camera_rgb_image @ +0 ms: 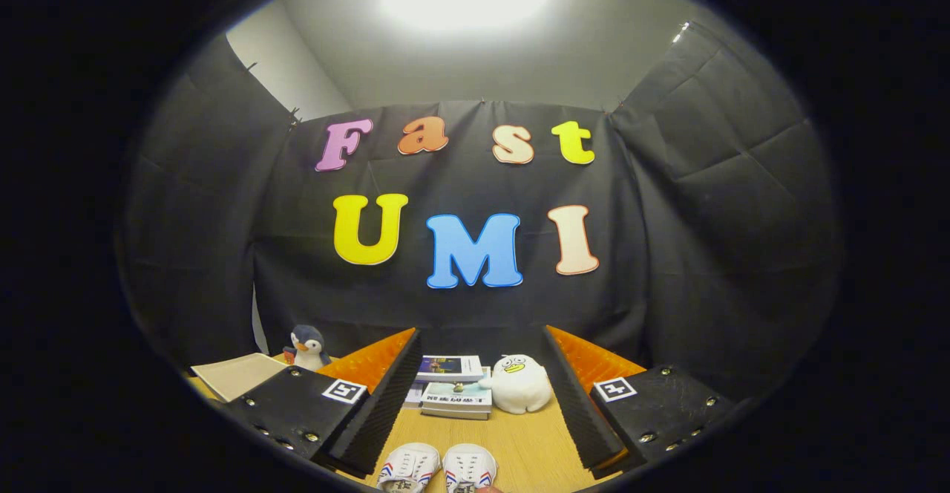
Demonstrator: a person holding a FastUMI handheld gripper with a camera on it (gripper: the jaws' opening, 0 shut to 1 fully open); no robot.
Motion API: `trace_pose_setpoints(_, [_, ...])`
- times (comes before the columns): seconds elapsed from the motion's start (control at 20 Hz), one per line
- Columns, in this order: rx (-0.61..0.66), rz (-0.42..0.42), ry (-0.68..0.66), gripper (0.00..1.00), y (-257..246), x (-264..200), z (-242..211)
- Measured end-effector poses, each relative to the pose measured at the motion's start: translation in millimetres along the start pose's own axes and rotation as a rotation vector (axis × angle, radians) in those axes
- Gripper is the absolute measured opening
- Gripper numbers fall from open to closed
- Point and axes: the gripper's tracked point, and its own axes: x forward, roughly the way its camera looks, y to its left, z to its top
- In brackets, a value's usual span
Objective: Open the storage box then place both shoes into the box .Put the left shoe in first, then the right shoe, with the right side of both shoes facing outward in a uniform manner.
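Two white shoes with red and blue side stripes lie side by side on the wooden table, toes pointing away from me: the left shoe (409, 468) and the right shoe (469, 468). They sit low between my fingers, close to the camera. My gripper (481, 337) is open, its fingers spread wide with nothing between them, held above the table and looking level at the booth wall. No storage box is in sight.
Beyond the shoes a stack of books (455, 389) lies on the table (527, 441), with a white round plush toy (520, 383) beside it. A penguin plush (306, 347) and a flat beige sheet (237, 374) sit behind the left finger.
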Motion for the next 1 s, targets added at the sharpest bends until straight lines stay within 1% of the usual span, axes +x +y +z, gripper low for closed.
trace_pose_setpoints(0.15, [-0.006, -0.003, 0.000, 0.96, -2, -1, -1])
trace_pose_setpoints(0.5, [-0.006, 0.020, 0.014, 0.96, 8, 6, -9])
trace_pose_setpoints(0.8, [0.037, 0.137, 0.079, 0.96, 52, 8, -37])
trace_pose_setpoints(1.0, [0.088, 0.226, 0.151, 0.96, 91, 3, -63])
